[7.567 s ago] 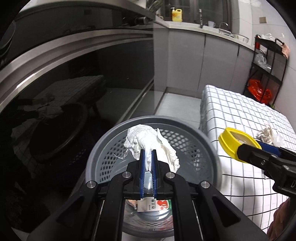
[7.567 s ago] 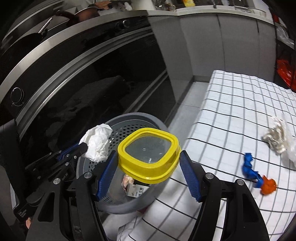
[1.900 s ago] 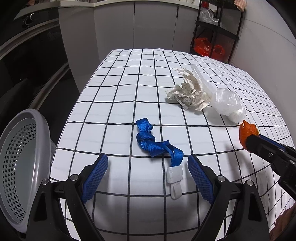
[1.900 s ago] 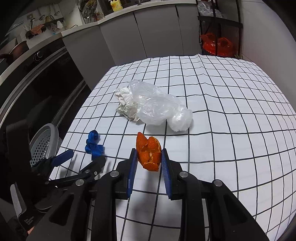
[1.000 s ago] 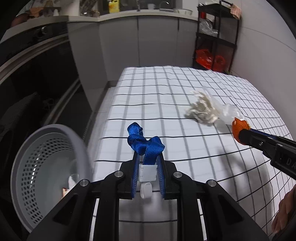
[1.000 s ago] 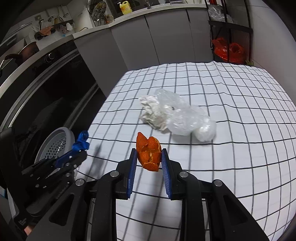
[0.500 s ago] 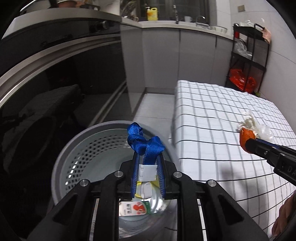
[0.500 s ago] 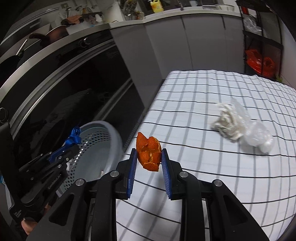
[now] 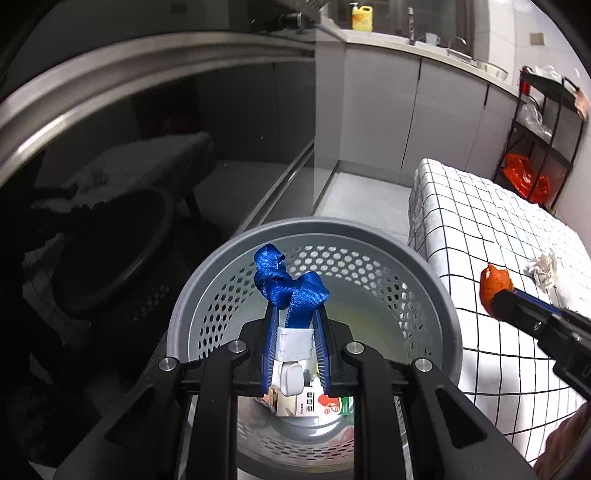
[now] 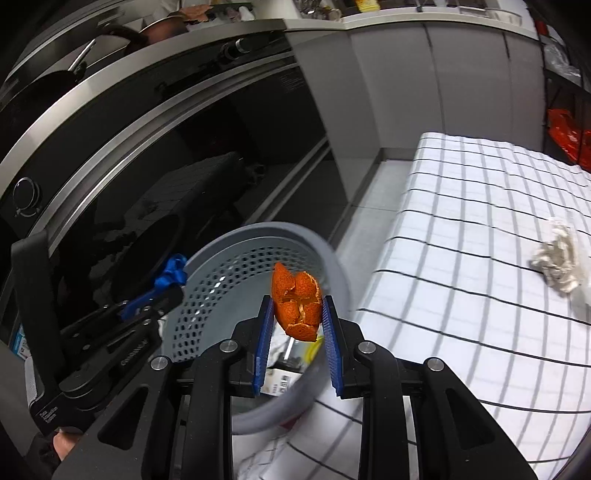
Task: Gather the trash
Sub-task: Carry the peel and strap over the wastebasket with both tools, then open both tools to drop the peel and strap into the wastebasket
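Left claw (image 9: 295,314) grasps blue strap (image 9: 288,284) over basket (image 9: 424,266); right claw (image 10: 297,321) grasps orange peel (image 10: 297,308).

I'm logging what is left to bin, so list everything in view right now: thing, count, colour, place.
basket: one, grey, perforated, on the floor beside the table
strap: one, blue with white buckle, held above the basket
orange peel: one, orange, held near the basket's rim
carton: one, white with red print, in the basket's bottom
crumpled paper: one, off-white, on the table
tablecloth: one, white with black grid, over the table
bottle: one, yellow, on the counter
rack: one, black, holds red bags
left gripper: black, blue pads, shut on strap
right gripper: black, blue pads, shut on orange peel
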Motion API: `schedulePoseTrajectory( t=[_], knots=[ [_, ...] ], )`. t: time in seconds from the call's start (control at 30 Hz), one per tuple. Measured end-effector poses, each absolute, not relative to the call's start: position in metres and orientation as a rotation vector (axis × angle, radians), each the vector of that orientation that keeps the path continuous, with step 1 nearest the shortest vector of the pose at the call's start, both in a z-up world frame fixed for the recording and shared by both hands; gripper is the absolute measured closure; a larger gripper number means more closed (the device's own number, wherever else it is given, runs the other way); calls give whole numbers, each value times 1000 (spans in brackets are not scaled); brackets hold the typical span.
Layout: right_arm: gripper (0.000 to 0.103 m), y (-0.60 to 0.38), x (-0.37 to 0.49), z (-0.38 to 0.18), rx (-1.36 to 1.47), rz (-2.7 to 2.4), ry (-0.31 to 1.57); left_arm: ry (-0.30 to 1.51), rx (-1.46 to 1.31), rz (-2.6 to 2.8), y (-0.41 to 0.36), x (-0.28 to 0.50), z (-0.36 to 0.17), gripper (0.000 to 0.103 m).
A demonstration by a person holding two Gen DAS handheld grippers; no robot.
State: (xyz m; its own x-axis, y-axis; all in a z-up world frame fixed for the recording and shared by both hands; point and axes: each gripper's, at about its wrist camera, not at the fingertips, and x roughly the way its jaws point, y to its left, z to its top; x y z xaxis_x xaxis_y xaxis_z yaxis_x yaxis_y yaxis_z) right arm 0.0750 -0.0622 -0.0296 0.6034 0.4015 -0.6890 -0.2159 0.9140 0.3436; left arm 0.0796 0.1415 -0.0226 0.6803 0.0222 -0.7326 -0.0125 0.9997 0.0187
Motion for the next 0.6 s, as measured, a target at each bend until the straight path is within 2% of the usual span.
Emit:
schedulePoseTrajectory(
  t=[0.6],
  knots=[
    [76, -23, 92, -47, 204, 431, 918, 853, 31, 31, 157, 78, -28, 83]
  ],
)
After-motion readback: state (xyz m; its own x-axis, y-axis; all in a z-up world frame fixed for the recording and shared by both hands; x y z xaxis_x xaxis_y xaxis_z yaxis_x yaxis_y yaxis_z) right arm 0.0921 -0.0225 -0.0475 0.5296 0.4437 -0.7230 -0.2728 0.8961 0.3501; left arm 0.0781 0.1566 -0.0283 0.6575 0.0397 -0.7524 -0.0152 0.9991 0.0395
